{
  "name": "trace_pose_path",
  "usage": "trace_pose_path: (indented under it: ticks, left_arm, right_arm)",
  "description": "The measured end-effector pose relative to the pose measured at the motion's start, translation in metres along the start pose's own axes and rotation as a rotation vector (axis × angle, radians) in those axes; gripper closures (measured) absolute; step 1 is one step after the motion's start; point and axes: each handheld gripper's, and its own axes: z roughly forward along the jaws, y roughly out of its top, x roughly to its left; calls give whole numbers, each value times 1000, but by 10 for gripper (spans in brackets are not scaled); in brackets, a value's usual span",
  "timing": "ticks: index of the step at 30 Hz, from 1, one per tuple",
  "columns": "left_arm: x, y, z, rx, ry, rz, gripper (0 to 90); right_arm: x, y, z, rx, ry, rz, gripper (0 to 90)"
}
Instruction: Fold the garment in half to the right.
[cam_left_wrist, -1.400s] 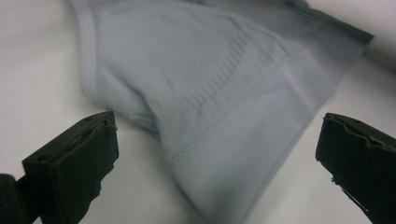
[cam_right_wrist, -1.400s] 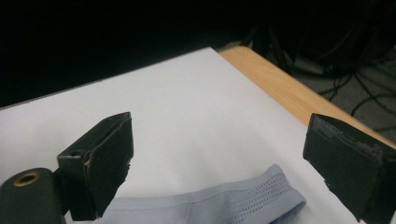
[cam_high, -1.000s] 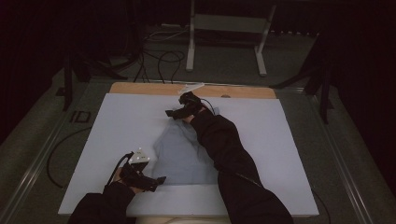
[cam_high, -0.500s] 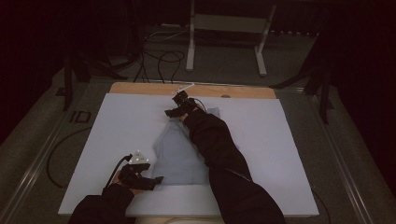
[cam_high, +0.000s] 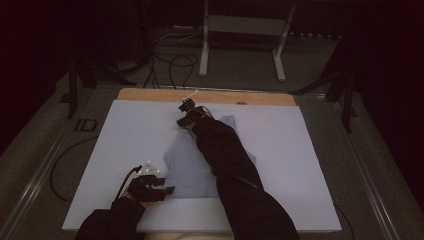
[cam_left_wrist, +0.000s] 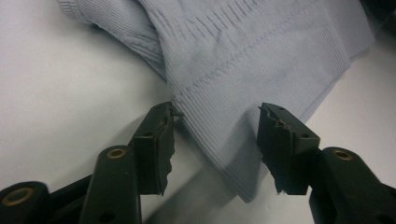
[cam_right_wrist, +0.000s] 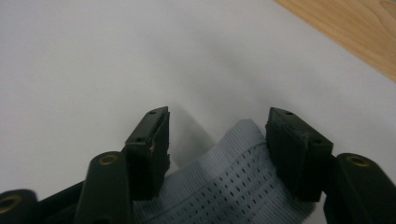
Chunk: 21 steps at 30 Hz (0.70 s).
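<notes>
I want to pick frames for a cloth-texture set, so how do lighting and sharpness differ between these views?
High view: dim, surroundings nearly black, the light blue garment shows little weave. Left gripper view: bright, the ribbed hem and stitching crisp, the left gripper open, casting a soft shadow on the white table cover. Right gripper view: evenly lit, perforated fabric sharp between the open right gripper, the far cover softer.

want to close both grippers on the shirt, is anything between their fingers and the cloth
Nothing visible. The left gripper stands open with the hem corner of the pale blue garment lying straight between its fingers. The right gripper is open too, with the garment's perforated edge bunched between its fingers on the white table cover.
</notes>
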Motion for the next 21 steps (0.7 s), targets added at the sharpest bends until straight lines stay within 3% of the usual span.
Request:
trace_pose_path:
  ticks: [3, 5, 11, 17, 21]
  left_arm:
    - [0, 1, 0, 5, 2, -8, 523]
    - [1, 1, -1, 10, -2, -14, 540]
    - [2, 1, 0, 25, -34, -26, 645]
    - [2, 3, 2, 33, -83, -28, 846]
    - [0, 5, 1, 38, -89, -11, 866]
  right_arm:
    - [2, -1, 6, 49, -29, -39, 439]
    - [1, -1, 6, 51, -27, -11, 473]
    - [1, -1, 4, 57, -11, -38, 692]
    - [4, 1, 4, 68, -8, -71, 809]
    - [3, 2, 0, 62, -10, -69, 837]
